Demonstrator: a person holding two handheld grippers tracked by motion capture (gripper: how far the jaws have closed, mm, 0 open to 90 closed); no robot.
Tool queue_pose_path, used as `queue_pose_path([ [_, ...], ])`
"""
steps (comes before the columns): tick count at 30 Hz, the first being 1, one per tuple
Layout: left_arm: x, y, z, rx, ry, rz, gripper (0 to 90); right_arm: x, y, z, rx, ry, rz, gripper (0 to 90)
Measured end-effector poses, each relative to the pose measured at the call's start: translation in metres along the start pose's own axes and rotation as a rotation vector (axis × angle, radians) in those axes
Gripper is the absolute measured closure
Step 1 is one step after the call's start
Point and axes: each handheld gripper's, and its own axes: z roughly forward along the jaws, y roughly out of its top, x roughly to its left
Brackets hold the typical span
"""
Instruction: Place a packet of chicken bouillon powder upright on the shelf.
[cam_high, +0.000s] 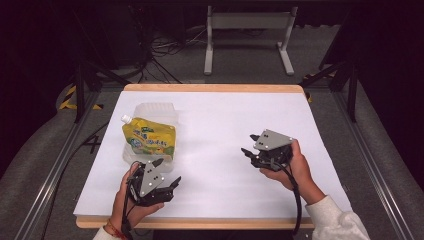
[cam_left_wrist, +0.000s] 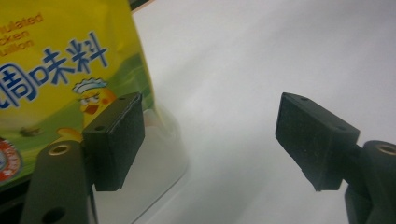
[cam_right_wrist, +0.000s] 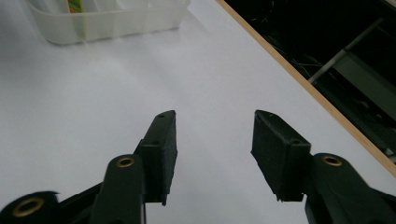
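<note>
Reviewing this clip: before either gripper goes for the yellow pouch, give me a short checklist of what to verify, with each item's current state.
1. Left gripper open: ok, jaws stand wide apart in the left gripper view.
2. Right gripper open and empty: ok, nothing between its jaws.
3. Yellow pouch untouched: ok, neither gripper grips it; it lies across the clear container.
4. Pouch within the left gripper's jaws: not ok, it sits off to one side of the gap.
5. Pouch spout cap closed: cannot tell, too small.
6. White table surface between the grippers free of obstacles: ok.
</note>
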Motion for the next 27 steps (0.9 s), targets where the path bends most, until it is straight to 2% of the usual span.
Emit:
queue_pose_path([
  [2,-0.005,0.001,0.001,-0.005,-0.015,0.001,23.8,-0.001,-0.006,-0.004,0.003,-0.008,0.010,48.5],
  [6,-0.012,0.000,0.008,0.022,-0.052,0.029,23.1,-0.003,-0.019,-0.011,0.010,-0.027,0.010,45.0],
  [13,-0.020,-0.003,0.016,0.052,-0.080,0.038,21.3,-0.004,-0.045,-0.021,0.034,-0.057,0.013,37.9],
  [20,-0.025,-0.010,0.024,0.093,-0.111,0.039,20.2,-0.005,-0.074,-0.032,0.072,-0.111,0.021,31.3],
  [21,-0.025,-0.010,0.025,0.097,-0.113,0.052,20.1,-0.005,-0.079,-0.033,0.077,-0.117,0.024,30.4],
  [23,-0.026,-0.012,0.026,0.107,-0.122,0.049,20.0,-0.005,-0.089,-0.036,0.081,-0.128,0.030,29.1],
  [27,-0.028,-0.014,0.028,0.116,-0.132,0.055,19.5,-0.007,-0.110,-0.043,0.093,-0.136,0.071,26.7],
])
